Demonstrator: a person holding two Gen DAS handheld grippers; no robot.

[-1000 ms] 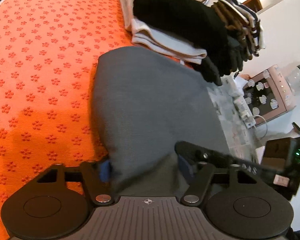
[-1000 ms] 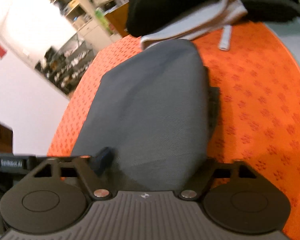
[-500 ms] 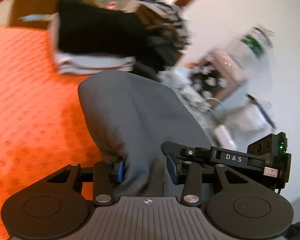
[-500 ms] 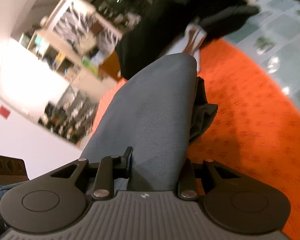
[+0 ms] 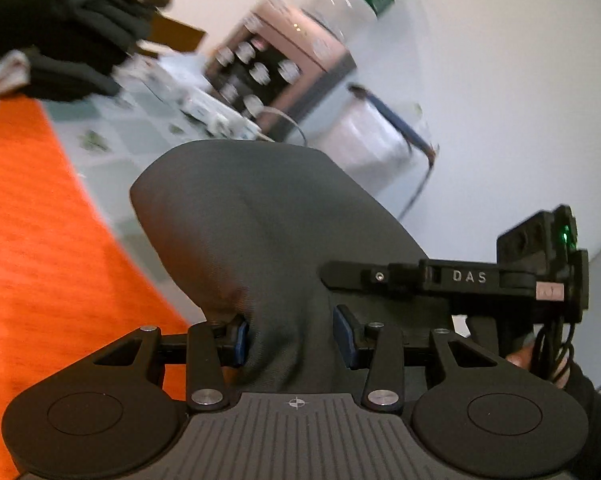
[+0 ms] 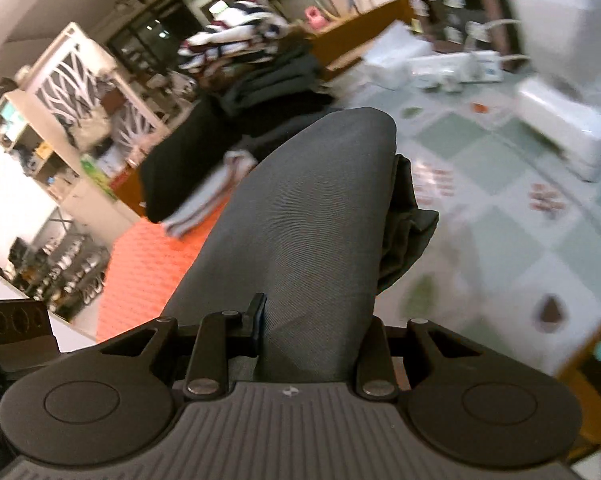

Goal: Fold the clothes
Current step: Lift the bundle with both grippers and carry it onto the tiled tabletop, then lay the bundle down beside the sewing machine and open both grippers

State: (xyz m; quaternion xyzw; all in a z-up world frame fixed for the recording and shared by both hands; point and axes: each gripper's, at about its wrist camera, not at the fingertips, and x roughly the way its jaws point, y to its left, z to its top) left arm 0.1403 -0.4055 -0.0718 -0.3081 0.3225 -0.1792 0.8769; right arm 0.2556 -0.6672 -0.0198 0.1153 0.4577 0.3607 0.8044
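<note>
A grey garment (image 5: 260, 216) hangs folded over in front of both cameras, lifted off the orange flower-print cloth (image 5: 40, 240). My left gripper (image 5: 292, 338) is shut on a bunched edge of it, blue pads pressing from both sides. My right gripper (image 6: 316, 328) is shut on the same grey garment (image 6: 312, 208); its right finger is hidden behind the fabric, and a darker inner layer (image 6: 404, 232) droops at the right. The right gripper's body (image 5: 460, 276) shows at the right of the left wrist view, close beside the left one.
A pile of folded dark and white clothes (image 6: 204, 160) sits at the far end of the orange cloth (image 6: 148, 264). Green-and-white floor tiles (image 6: 500, 184), a white power strip (image 5: 220, 120), a pink box (image 5: 276, 68), a large water bottle (image 5: 364, 4) and a white box (image 6: 560, 136) lie beyond.
Both grippers closed on the grey garment's near edge and raised it off the orange cloth. Both views swung away from the cloth toward the tiled floor and wall.
</note>
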